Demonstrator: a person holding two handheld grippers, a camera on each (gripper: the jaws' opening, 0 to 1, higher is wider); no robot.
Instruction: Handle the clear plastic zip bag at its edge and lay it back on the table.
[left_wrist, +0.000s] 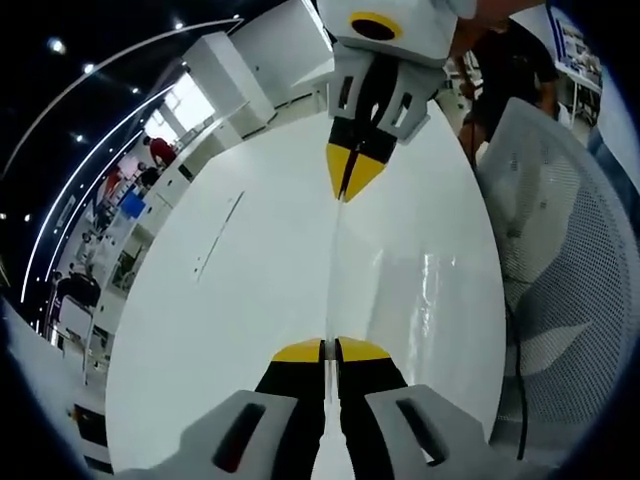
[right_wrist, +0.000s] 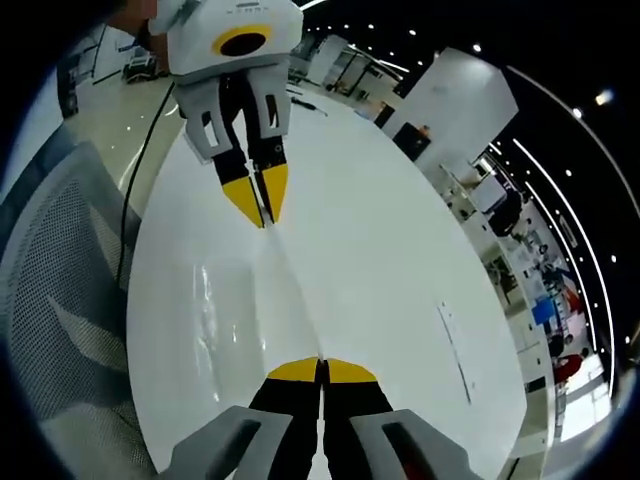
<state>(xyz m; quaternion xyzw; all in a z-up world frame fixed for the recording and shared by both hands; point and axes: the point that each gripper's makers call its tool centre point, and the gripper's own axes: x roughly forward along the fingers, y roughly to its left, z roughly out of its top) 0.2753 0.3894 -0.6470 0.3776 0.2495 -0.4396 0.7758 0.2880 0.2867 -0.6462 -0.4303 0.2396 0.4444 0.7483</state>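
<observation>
Closed on opposite edges of the clear plastic zip bag (left_wrist: 385, 275), we see the left gripper (left_wrist: 331, 350) and the right gripper (right_wrist: 321, 371) holding it stretched between them above the white table (left_wrist: 240, 270), beside a mesh chair (left_wrist: 570, 260).

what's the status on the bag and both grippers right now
Left gripper shut on the zip bag's near edge, right gripper shut on the opposite edge. Clear zip bag stretched between them above the white table. Mesh chair beside the table, nothing blocking.
</observation>
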